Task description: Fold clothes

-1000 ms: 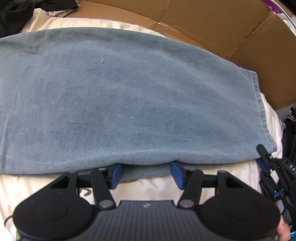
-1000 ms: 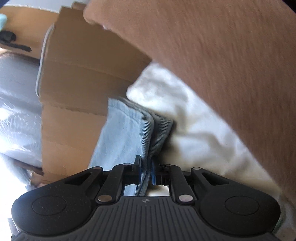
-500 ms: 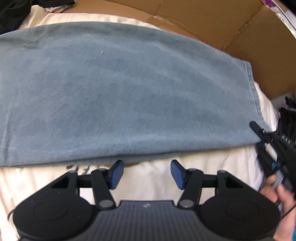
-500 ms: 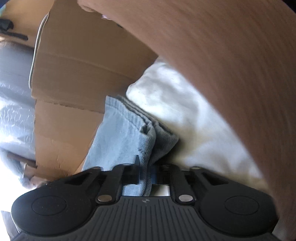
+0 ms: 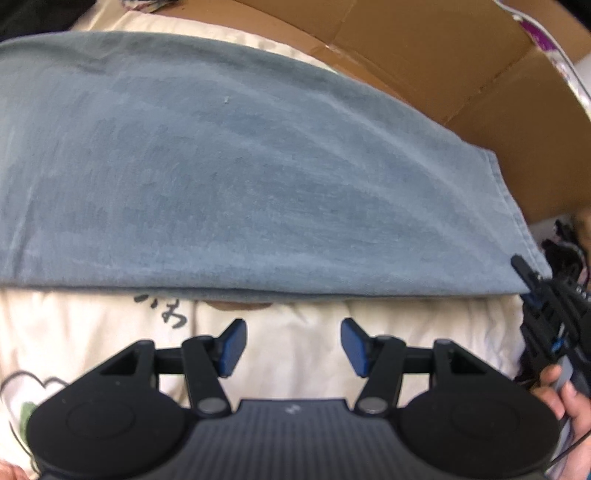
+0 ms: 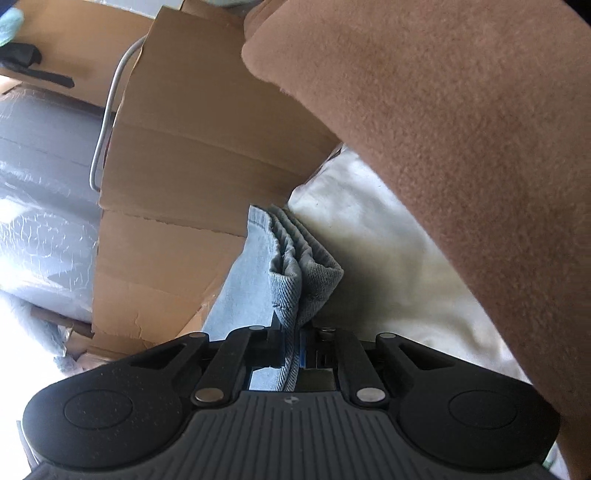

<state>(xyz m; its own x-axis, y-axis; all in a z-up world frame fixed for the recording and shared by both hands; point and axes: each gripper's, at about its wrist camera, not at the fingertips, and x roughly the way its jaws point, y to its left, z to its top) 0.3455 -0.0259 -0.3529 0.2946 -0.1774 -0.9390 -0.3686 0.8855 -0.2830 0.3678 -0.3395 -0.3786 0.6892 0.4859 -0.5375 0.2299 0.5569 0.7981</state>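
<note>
A folded blue-grey garment [image 5: 240,177] lies flat across a white bedsheet [image 5: 295,332], its folded edge facing me. My left gripper [image 5: 293,345] is open and empty, just short of that edge and apart from it. My right gripper [image 6: 293,343] is shut on the garment's hemmed corner [image 6: 295,266], whose layers bunch above the jaws. The right gripper also shows at the right edge of the left wrist view [image 5: 543,295], at the garment's right corner.
Flattened brown cardboard [image 5: 461,66] stands behind the bed and fills the left of the right wrist view [image 6: 177,177]. A brown-sleeved arm [image 6: 461,147] covers the upper right there. Dark clothes [image 5: 33,14] lie far left. The sheet carries printed marks [image 5: 166,314].
My left gripper let go of the garment's near edge and drew back from it, jaws open. The right gripper stayed shut on the corner and lifted it slightly.
</note>
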